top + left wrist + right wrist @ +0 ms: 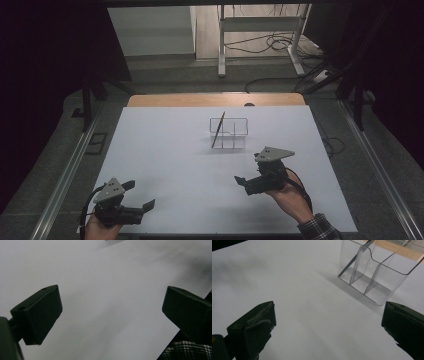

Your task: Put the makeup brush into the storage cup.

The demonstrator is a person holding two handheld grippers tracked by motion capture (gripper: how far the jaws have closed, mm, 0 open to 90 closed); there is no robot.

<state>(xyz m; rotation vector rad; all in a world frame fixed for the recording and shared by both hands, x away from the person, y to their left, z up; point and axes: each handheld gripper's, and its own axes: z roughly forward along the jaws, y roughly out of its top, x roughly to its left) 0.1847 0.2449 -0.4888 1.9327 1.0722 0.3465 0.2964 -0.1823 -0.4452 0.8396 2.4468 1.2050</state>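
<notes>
Clear holder top cut off; dark slat's id unclear.

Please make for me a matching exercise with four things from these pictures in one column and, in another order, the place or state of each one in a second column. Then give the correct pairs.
Things
1. clear plastic organizer
2. thin dark flat piece
3. left gripper
4. right gripper

Places or states
A. open, at the near left corner of the white table
B. leaning tilted in the organizer's left part
C. open, nearer the organizer
D. stands toward the table's far side, with dividers

Pairs: 1-D, 2-B, 3-A, 4-C
</notes>
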